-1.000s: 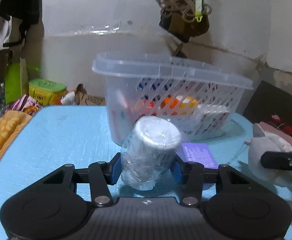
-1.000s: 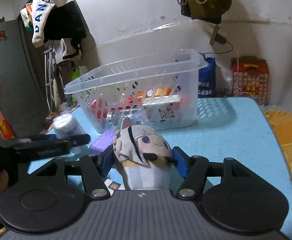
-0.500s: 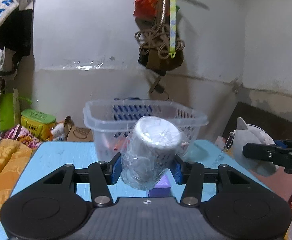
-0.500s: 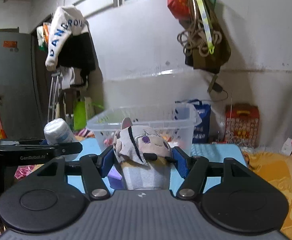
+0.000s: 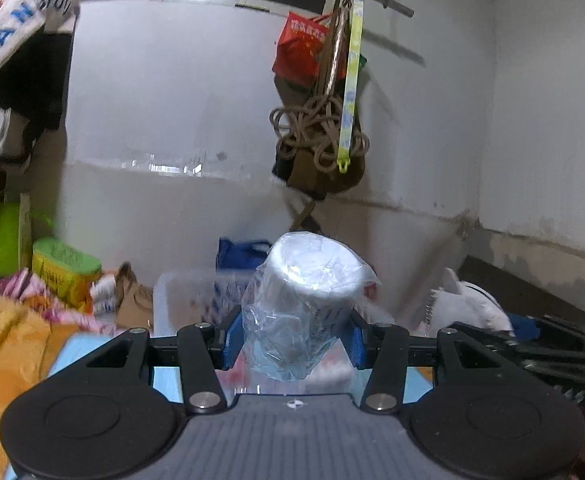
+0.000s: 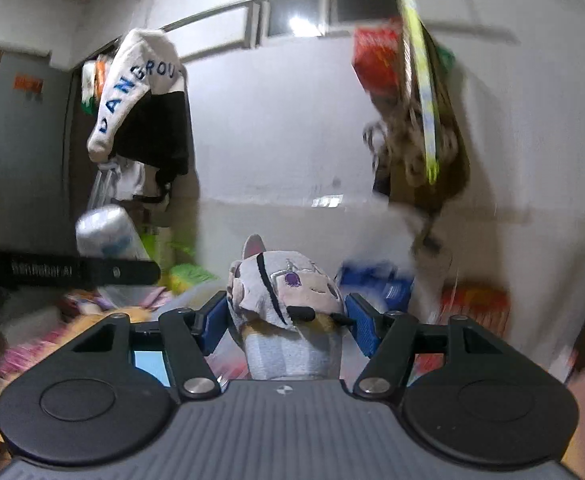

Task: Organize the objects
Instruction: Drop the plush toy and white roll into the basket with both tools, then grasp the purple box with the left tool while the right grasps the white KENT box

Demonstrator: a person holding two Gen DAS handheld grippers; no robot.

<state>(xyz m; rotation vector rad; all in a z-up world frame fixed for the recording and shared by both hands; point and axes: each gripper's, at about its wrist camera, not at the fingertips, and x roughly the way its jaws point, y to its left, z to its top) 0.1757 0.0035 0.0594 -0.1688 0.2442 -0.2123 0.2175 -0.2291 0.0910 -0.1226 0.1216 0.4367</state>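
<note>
- Plainly, both hands are mid-carry: each gripper holds one object in the air, above and on the near side of the clear plastic lattice basket [image 5: 190,300], of which only a blurred part shows low in the left wrist view.
- The left gripper [image 5: 292,338] is clamped on a white roll wrapped in clear plastic film [image 5: 304,300], its blue pads pressing the wrapped sides; the roll tilts slightly, top leaning toward the basket.
- The right gripper [image 6: 288,322] is clamped on a grey-and-white plush doll with a pointed ear and a purple eye [image 6: 286,300], held upright, head above the pads.
- Relative to the basket, the blue tabletop [image 5: 164,376] shows only as slivers beneath the fingers.
- Judged step: transport toward the basket, nothing yet dropped in.
- Next move likely calls for tipping each gripper down over the basket's open top, then parting the pads one at a time so the two tools do not collide.
</note>
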